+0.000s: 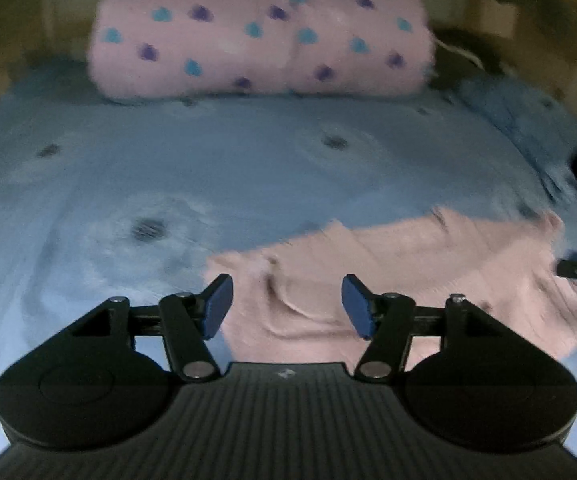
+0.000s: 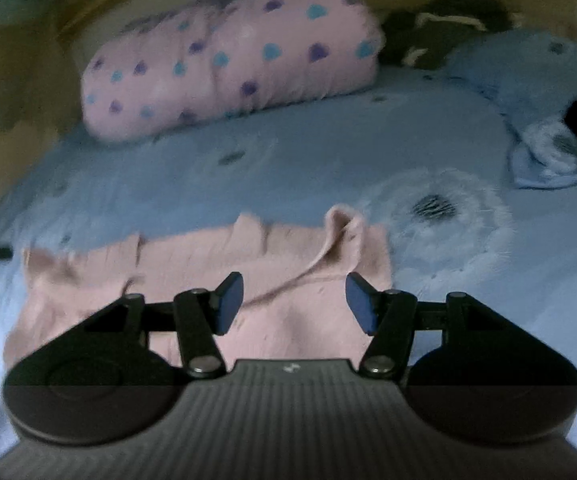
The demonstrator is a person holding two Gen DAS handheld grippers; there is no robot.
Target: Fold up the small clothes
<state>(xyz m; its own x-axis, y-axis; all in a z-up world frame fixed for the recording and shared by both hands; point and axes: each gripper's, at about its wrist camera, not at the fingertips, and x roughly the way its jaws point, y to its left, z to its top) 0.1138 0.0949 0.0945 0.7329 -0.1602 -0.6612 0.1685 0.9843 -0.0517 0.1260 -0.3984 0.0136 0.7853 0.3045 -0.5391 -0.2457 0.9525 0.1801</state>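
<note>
1. The pink garment (image 2: 208, 280) lies spread on the blue bedspread (image 1: 248, 168), close in front of both grippers, rumpled rather than flat; one part near its far right corner stands up in a curled ridge. It looks unfolded or barely begun, laid out low on the bed where both tools can reach it.
2. The left gripper (image 1: 287, 306) hovers over the garment's left end, its jaws spread wide with nothing between them.
3. The right gripper (image 2: 294, 304) sits over the garment's right half, its jaws likewise spread and empty. Each appears placed to take one side edge.
4. The garment's far edge is ragged and wavy; blur hides the near hem.
5. Beyond it the bedspread is open, giving room to fold away from the person.
6. A rolled spotted pink blanket (image 1: 260, 32) lies well apart at the far end, and a blue pillow (image 2: 528, 72) sits far right.
</note>
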